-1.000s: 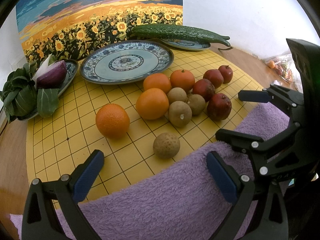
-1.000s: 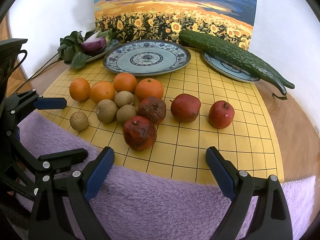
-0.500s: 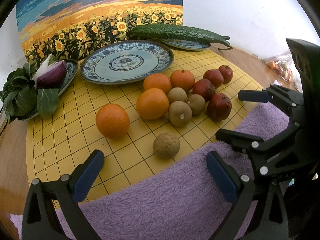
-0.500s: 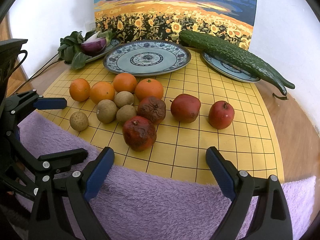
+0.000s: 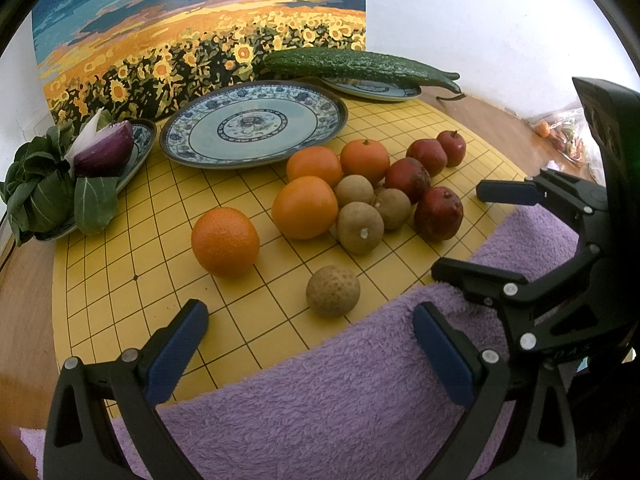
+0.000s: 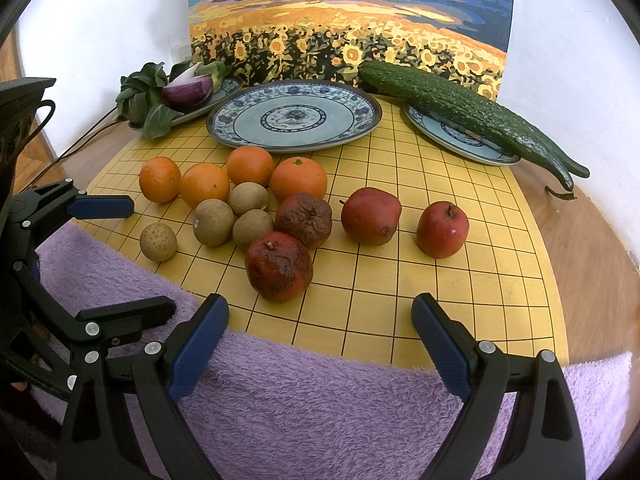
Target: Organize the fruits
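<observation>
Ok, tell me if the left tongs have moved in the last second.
No. The left tongs hang open over the purple towel, and the lone brown fruit sits at the same spot between their tips as before.

White walls [image 6: 100, 20]; sunflower painting [image 6: 348, 12] leaning; wooden tabletop [image 6: 592, 264].

no legible text, labels or numbers anywhere

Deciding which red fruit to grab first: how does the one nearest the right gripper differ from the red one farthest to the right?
The nearest red fruit looks dark, wrinkled and blotchy; the far-right red fruit is smooth and brighter. The nearest one appears larger, though it is also closer to the camera. It sits close to another shrivelled fruit; the far-right one stands alone. Both rest on the yellow grid board, stems up.
</observation>
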`<state>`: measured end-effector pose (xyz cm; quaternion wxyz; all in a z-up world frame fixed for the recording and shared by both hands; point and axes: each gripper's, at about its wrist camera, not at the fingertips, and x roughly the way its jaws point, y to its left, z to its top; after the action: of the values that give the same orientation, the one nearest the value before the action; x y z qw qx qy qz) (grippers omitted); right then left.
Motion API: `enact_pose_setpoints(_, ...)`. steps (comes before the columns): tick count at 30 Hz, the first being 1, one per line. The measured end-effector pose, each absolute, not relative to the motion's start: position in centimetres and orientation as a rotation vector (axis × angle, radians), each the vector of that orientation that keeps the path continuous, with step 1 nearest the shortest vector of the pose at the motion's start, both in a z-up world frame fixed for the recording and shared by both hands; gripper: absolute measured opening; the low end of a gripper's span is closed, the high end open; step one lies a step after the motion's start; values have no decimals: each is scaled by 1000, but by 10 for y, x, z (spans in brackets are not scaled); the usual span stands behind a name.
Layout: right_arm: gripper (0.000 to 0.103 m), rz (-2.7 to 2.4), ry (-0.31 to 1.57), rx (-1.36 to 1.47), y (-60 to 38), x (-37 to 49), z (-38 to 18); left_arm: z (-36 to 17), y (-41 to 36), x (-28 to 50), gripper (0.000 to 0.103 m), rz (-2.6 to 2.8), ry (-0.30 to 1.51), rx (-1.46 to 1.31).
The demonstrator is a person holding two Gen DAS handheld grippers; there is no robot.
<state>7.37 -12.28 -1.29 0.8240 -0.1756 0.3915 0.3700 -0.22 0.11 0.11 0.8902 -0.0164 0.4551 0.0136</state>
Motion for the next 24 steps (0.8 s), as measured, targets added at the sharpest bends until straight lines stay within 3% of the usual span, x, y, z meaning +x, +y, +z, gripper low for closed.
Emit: enact_pose_setpoints(24,96,717,840,-347,-124,72,-12,1,2,-2,103,29,945,-37)
